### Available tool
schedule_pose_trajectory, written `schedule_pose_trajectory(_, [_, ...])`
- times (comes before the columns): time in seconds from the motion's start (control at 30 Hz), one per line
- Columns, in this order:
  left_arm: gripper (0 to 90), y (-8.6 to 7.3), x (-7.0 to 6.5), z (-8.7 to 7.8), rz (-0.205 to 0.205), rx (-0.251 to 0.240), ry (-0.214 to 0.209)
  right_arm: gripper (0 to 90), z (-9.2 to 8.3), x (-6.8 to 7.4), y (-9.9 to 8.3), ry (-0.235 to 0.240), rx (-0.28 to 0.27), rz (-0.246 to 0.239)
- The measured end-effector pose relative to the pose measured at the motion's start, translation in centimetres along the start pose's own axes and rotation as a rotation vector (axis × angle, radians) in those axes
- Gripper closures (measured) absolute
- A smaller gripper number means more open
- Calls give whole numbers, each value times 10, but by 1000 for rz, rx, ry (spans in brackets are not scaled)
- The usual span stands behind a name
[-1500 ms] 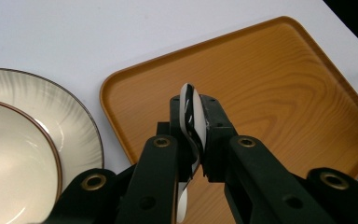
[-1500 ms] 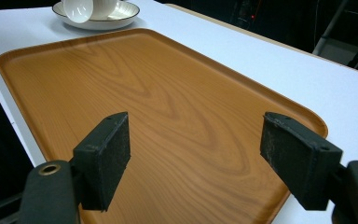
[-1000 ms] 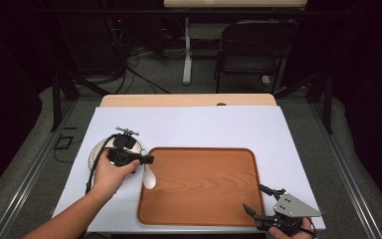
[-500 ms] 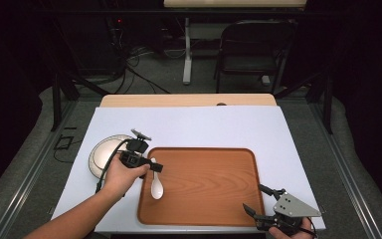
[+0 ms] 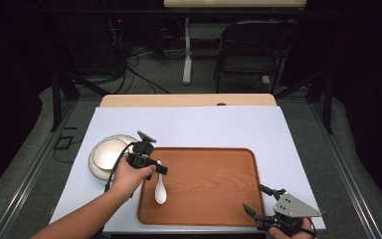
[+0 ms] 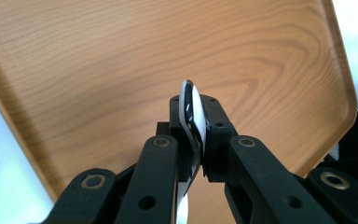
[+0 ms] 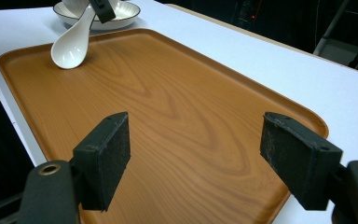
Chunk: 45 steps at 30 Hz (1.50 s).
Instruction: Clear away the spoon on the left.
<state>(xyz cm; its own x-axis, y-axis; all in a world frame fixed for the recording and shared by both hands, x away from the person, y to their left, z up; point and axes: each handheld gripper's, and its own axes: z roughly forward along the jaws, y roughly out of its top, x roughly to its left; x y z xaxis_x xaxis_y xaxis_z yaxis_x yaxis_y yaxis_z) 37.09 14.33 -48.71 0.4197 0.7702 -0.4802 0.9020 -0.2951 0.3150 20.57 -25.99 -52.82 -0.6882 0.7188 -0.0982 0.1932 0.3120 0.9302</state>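
Spoon: white glossy ceramic soup spoon (image 5: 159,189) hanging handle-up, bowl end down over the 9 o'clock edge of the brown wooden rectangular tray (image 5: 214,164); from the right gripper view, bowl (image 7: 70,46) looking to be touching or just above the tray floor, contact not certain.

Left gripper: left gripper (image 5: 155,168) clamping the spoon handle, jaws nearly closed with the thin white handle edge (image 6: 192,116) pinched between the pads.

Just changed: spoon travelling from beside the dish, at the tray's 9 o'clock outside edge a second ago, in over the tray rim and sinking toward the floor; left hand (image 5: 129,178) following it toward 3 o'clock.

Meaning for the work: carrying looking nearly done; probably setting the spoon down and letting go next, easing it flat to avoid a clatter or a roll.

Tray contents: holding nothing besides the arriving spoon; wood grain floor bare from 12 through 6 o'clock.

Dish: round white ceramic dish with a dark rim (image 5: 108,155) sitting on the white table top (image 5: 204,124) just outside the tray at 9 o'clock; seeming empty from above, though a white piece possibly standing in it in the right gripper view, too cropped for telling.

Right gripper: right gripper (image 5: 262,200) waiting at the tray's 5 o'clock corner, jaws spread wide, gripping nothing.
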Motion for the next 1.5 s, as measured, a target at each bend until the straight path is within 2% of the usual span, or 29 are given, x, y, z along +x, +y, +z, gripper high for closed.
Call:
schedule_pose_trajectory(0.3, [839, 5, 8, 13, -77, -34, -2, 239, 0, 0, 0, 1, -2, -1])
schedule_pose_trajectory(0.4, [836, 5, 9, 16, -85, -38, 5, 239, 0, 0, 0, 2, -1, -1])
schedule_pose_trajectory(0.63, [821, 4, 10, 26, -133, -64, 16, 239, -1, 0, 0, 4, -1, -1])
schedule_pose_trajectory(0.7, [816, 4, 11, 27, -143, -69, 11, 239, -1, 0, 0, 4, -2, -1])
schedule_pose_trajectory(0.77, [811, 3, 14, 32, -172, -85, 7, 239, -1, 0, 0, 4, -3, -3])
schedule_pose_trajectory(0.9, [806, 1, 18, 37, -192, -88, 4, 239, 0, 0, 0, 4, -3, -4])
schedule_pose_trajectory(1.23, [785, -3, 26, 41, -218, -94, -5, 239, -1, 0, 0, 5, -4, -4])
schedule_pose_trajectory(1.5, [760, -5, 30, 43, -229, -100, 9, 239, -1, 0, 0, 4, -4, -4])
